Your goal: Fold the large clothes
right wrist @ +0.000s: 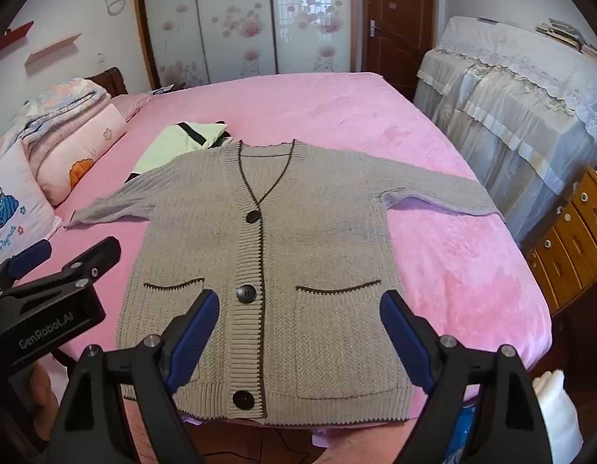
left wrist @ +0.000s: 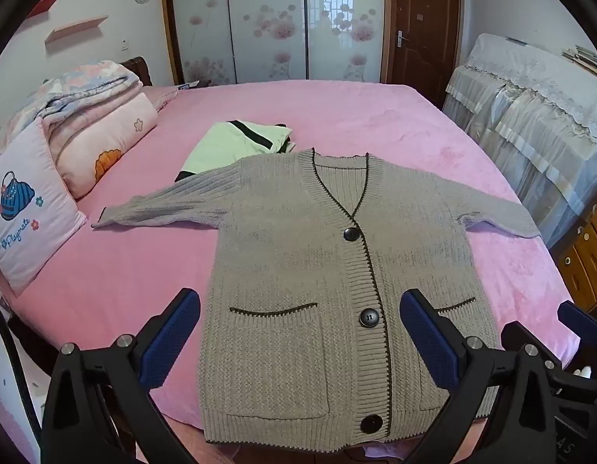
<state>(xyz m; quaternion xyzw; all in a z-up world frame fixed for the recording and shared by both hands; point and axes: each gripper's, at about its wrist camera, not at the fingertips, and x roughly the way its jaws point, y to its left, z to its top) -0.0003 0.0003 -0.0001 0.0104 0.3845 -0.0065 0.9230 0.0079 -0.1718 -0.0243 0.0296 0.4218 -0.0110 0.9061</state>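
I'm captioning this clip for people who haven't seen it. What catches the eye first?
A grey-beige knit cardigan lies buttoned and spread flat, sleeves out, at the near edge of a bright pink bed. A folded pale green garment sits just behind its shoulder. Both grippers' open blue-padded fingers frame its hem.

I see a grey-beige knit cardigan (left wrist: pixel 290 255) lying flat and front-up on the pink bed (left wrist: pixel 337 116), buttoned with three dark buttons, dark trim along its V-neck, placket and two pockets. Both sleeves are spread outward. Its hem reaches the bed's near edge. Its left shoulder overlaps a folded pale green garment (left wrist: pixel 236 143).
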